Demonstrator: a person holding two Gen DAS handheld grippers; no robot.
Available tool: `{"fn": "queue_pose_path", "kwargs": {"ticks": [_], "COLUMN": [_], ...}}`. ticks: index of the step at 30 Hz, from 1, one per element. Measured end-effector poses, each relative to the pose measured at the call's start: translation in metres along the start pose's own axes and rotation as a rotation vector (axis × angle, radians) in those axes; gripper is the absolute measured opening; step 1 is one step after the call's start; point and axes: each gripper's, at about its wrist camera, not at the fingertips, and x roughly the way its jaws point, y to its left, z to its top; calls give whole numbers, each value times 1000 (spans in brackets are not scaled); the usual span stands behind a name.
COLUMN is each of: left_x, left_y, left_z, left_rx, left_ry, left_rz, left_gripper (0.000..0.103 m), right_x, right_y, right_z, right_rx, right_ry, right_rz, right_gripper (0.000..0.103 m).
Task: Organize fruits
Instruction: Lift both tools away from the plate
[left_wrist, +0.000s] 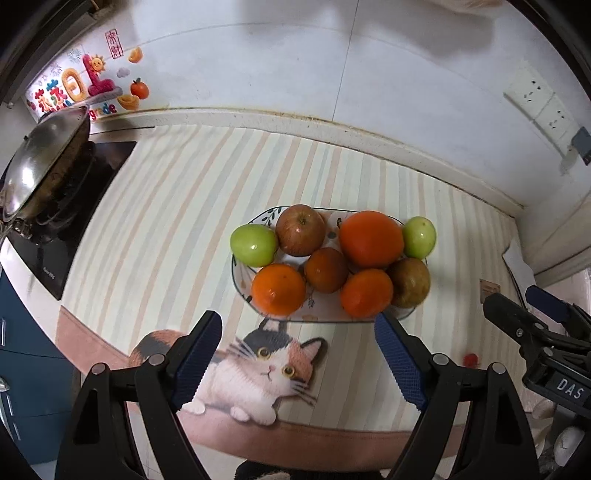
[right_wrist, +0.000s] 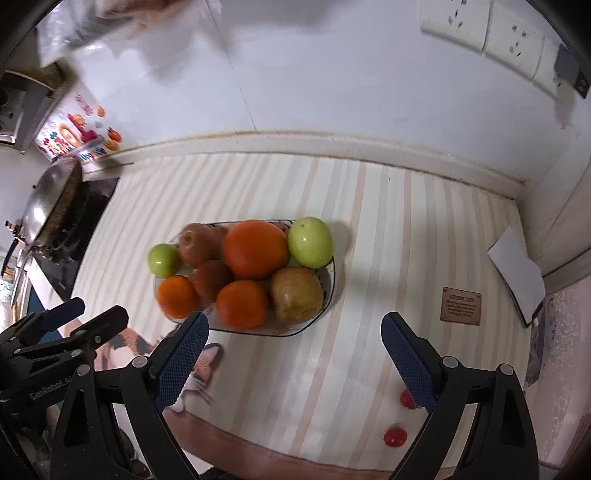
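Observation:
A patterned plate (left_wrist: 242, 277) on the striped mat holds several fruits: two green apples (left_wrist: 253, 244) (left_wrist: 419, 236), a red apple (left_wrist: 300, 229), a big orange (left_wrist: 370, 239), smaller oranges (left_wrist: 279, 289) and a brownish apple (left_wrist: 409, 282). My left gripper (left_wrist: 297, 321) hangs above the plate's near edge, open, with nothing between its blue pads. My right gripper (right_wrist: 295, 320) is open and empty too, above the mat just right of the plate (right_wrist: 334, 280). Each gripper shows in the other's view, right (left_wrist: 511, 295) and left (right_wrist: 99, 308). Two small red fruits (right_wrist: 395, 436) (right_wrist: 406, 398) lie on the mat near the right gripper's right finger.
A lidded wok (left_wrist: 40, 173) sits on the black stove at the left. The tiled wall with sockets (left_wrist: 535, 99) runs behind the counter. A white sheet (right_wrist: 517, 273) and a brown label (right_wrist: 461, 305) lie at the right. A cat picture (left_wrist: 266, 369) marks the mat's near edge.

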Motion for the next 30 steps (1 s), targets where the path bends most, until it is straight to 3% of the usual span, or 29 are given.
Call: {"fn": "queue_pose_path", "kwargs": {"ticks": [6, 14, 22, 30], "left_x": [-39, -76, -93, -97], "left_y": [-1, 6, 3, -1], "left_z": [-12, -25, -43, -56], "left_rx": [22, 4, 18, 42], "left_ry": [-51, -69, -53, -59], "left_rz": [17, -15, -21, -17], "left_gripper": [84, 84, 84, 84], "right_x": [-44, -91, -125, -132], "right_y": [15, 31, 39, 36], "right_z": [-16, -34, -49, -61], "right_rx": [-17, -31, -27, -7], "right_ry": [-49, -89, -132, -142], "right_rz": [9, 34, 39, 56], "right_gripper": [97, 97, 97, 97]}}
